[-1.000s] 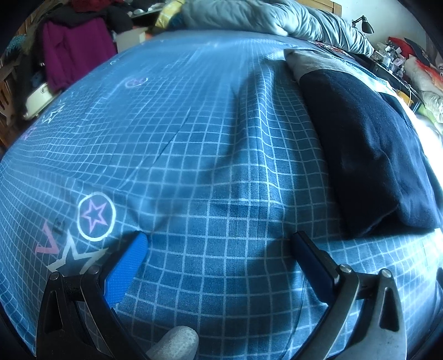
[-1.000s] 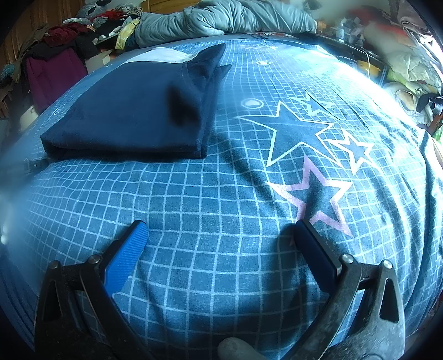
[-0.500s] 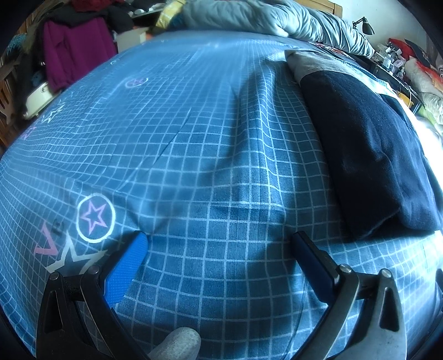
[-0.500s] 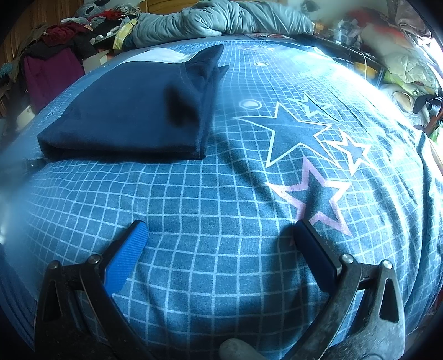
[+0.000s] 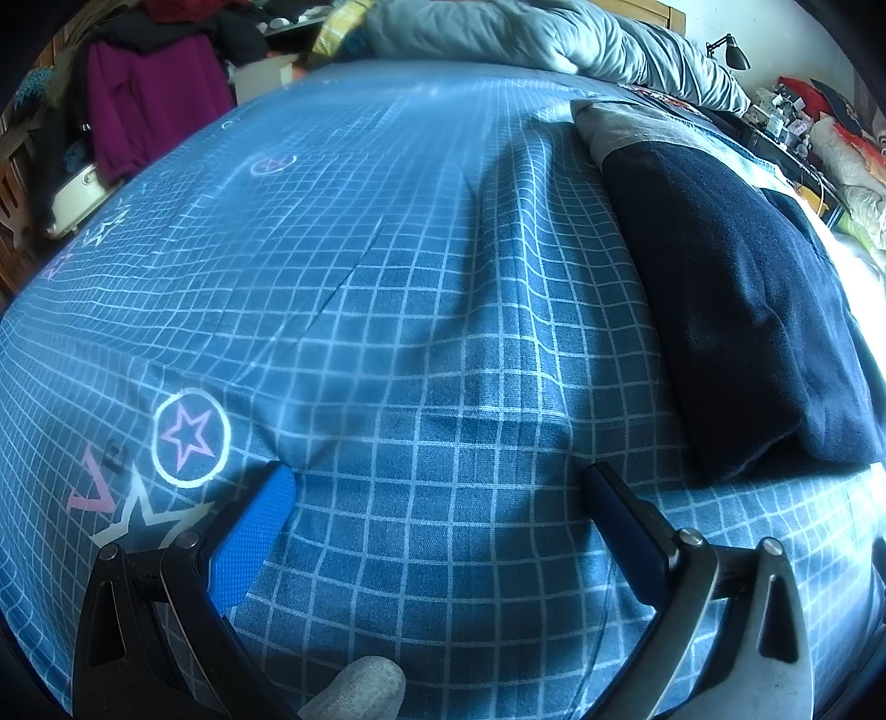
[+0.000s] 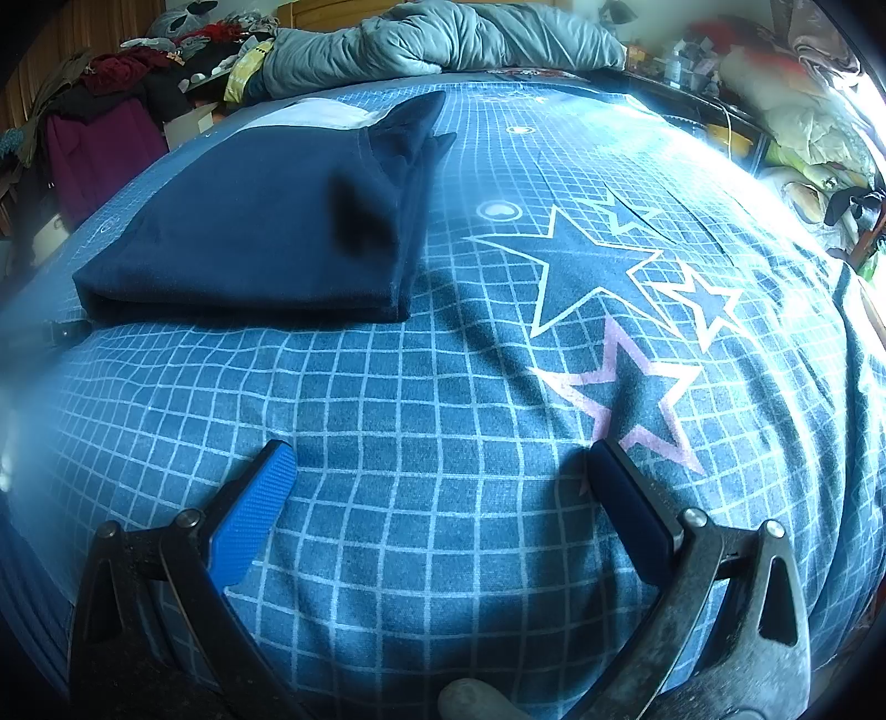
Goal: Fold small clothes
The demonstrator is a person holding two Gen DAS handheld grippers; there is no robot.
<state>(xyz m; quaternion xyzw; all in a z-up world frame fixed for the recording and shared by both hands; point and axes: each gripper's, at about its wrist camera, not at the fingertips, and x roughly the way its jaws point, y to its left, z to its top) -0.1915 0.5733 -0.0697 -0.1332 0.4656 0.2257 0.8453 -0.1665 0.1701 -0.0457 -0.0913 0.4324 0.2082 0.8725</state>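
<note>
We see left gripper (image 5: 437,482) spread wide, empty, over the bedsheet (image 5: 387,277) | right gripper (image 6: 440,459) likewise spread, empty | folded navy garment (image 5: 736,299) lies flat on the sheet, at 2 o'clock from left gripper, 11 o'clock from right (image 6: 260,232) | clear of both | grey duvet (image 6: 437,39) at 12 o'clock.

The bedsheet (image 5: 421,343) carries no readable words or numbers, only printed signs. In the left wrist view a pink star sits inside a white ring (image 5: 191,437), with a pink V-like mark (image 5: 91,490) and a white star outline beside it. In the right wrist view there are large star outlines (image 6: 595,266), a pink one (image 6: 631,396), and a small ringed heart (image 6: 500,210).
</note>
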